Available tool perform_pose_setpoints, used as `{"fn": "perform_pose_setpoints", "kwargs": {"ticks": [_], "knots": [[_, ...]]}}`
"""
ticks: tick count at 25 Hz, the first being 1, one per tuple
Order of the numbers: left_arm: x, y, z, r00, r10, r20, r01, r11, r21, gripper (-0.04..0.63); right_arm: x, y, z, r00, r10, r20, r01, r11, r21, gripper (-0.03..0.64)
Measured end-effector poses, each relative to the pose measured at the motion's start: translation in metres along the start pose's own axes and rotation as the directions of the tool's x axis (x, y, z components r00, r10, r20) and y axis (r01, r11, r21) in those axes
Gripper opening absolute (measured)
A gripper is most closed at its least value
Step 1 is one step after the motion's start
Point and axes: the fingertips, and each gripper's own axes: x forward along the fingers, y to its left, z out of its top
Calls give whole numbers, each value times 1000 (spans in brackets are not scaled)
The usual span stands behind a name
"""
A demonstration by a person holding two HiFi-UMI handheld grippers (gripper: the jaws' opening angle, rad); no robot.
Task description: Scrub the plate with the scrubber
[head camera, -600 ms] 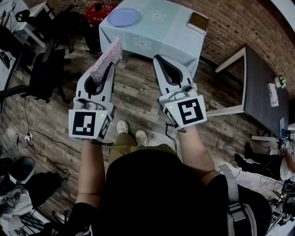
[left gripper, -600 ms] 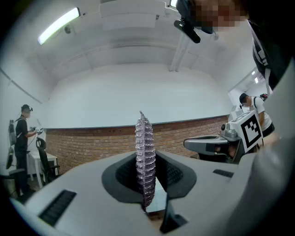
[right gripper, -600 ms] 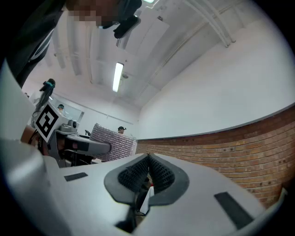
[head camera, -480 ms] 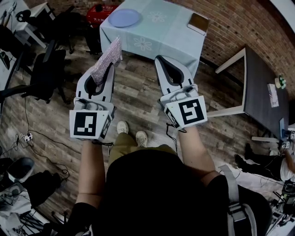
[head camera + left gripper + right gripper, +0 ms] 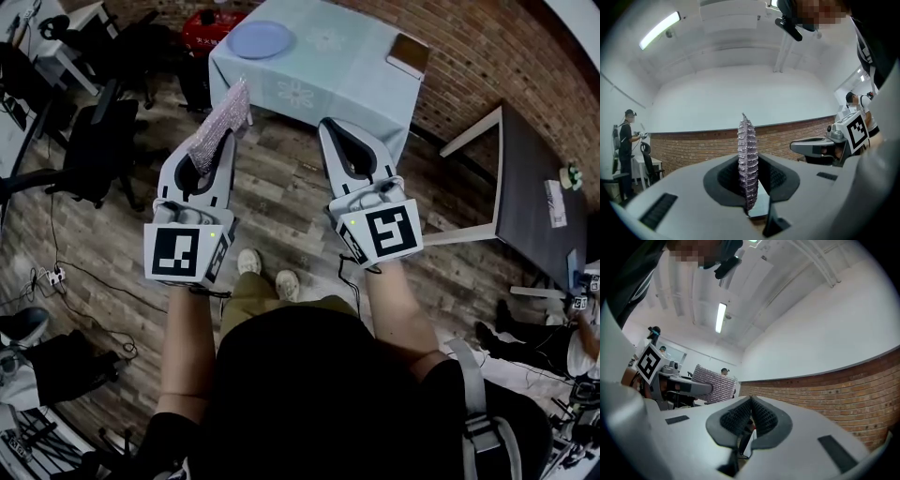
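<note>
A lilac plate (image 5: 260,39) lies on the pale green tablecloth (image 5: 328,66) at the top of the head view, well ahead of both grippers. My left gripper (image 5: 222,141) is shut on a glittery pink scrubber (image 5: 220,127), which sticks up past the jaw tips; in the left gripper view the scrubber (image 5: 747,164) stands edge-on between the jaws. My right gripper (image 5: 335,128) is shut with nothing between its jaws, held beside the left one over the wooden floor. The right gripper view shows the scrubber (image 5: 715,385) at its left.
A brown book (image 5: 409,54) lies on the table's right corner. Black office chairs (image 5: 103,131) stand at the left, a dark table (image 5: 534,178) at the right, a red case (image 5: 214,23) behind the table. A brick wall (image 5: 487,47) runs along the back. Other people stand about the room.
Both grippers have shifted slightly forward and right toward the table as the person steps on. The scrubber stays gripped in the left gripper.
</note>
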Motion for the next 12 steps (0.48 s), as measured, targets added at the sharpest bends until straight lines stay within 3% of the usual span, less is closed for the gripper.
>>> {"fn": "perform_pose_setpoints", "kwargs": {"ticks": [12], "knots": [[11,14,11,1000,4,10,-4,1000,10,78,22,1,6,998,53,34,-54,998,30,37]]}}
